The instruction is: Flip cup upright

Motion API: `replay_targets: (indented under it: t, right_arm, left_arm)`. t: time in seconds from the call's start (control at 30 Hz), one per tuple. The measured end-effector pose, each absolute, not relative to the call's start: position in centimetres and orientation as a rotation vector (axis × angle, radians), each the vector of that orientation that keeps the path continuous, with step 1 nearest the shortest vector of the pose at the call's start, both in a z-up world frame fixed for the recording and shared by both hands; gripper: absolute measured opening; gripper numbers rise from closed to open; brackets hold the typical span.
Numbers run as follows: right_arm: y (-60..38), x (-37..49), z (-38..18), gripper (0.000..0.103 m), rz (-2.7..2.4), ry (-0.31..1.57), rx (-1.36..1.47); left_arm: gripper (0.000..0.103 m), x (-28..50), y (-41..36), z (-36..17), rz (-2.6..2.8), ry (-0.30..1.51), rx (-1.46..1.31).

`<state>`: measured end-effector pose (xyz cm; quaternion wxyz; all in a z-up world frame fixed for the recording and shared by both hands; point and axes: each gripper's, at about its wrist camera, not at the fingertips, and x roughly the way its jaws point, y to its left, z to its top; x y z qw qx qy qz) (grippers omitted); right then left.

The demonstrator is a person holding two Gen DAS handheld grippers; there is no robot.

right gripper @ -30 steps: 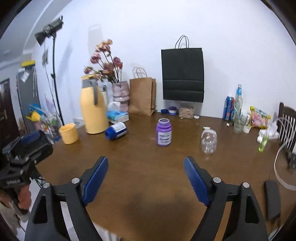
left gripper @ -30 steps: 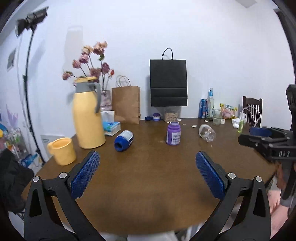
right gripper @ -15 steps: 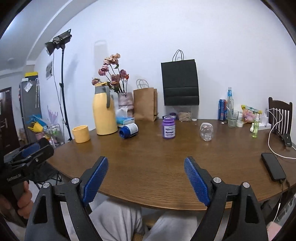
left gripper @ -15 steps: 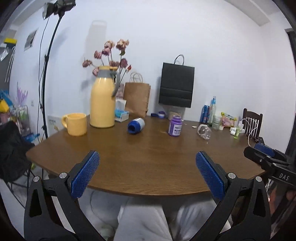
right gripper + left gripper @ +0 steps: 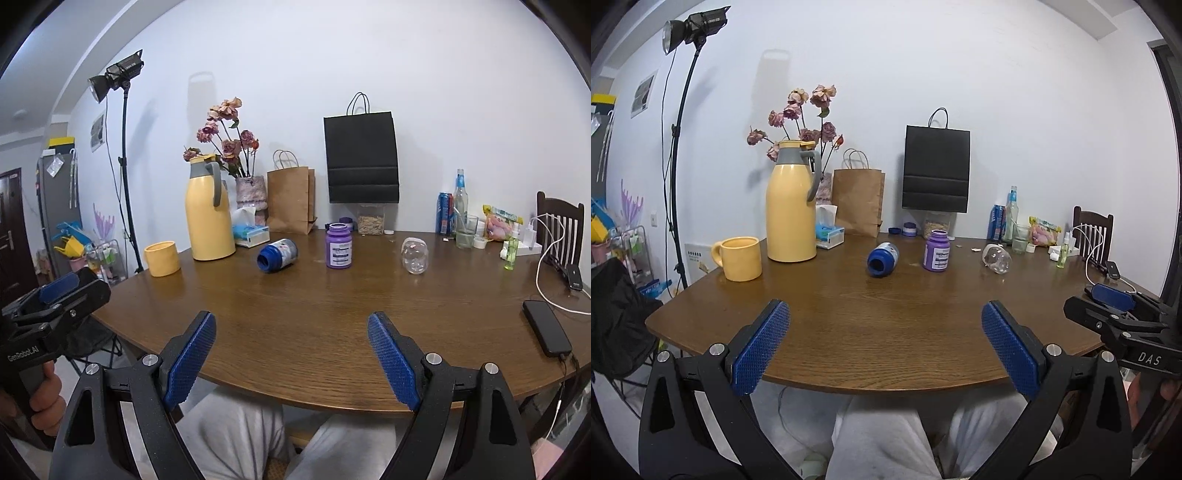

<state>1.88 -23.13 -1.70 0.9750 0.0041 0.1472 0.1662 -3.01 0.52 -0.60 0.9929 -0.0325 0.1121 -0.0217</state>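
Since 1 s ago we have drawn both the left gripper (image 5: 885, 347) and the right gripper (image 5: 291, 360) back to the worktop (image 5: 886, 317) edge, fingers released and empty, while the clear cup (image 5: 415, 255) lies tipped mid-worktop, not yet uprighted.

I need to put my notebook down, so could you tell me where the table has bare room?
The near half of the table is bare, from the blue jar and purple jar forward to the front edge, left of the phone. The back row and right rear corner are crowded.
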Motion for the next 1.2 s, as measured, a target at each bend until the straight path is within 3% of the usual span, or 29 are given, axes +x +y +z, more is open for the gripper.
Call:
replay_targets:
  t: [1.2]
  right_arm:
    - [-22.77,2.16,-2.05,0.088,0.339,0.316,-0.008]
  left_arm:
    - [0.103,-3.2,0.12,-0.76,-0.042,0.23,-0.053]
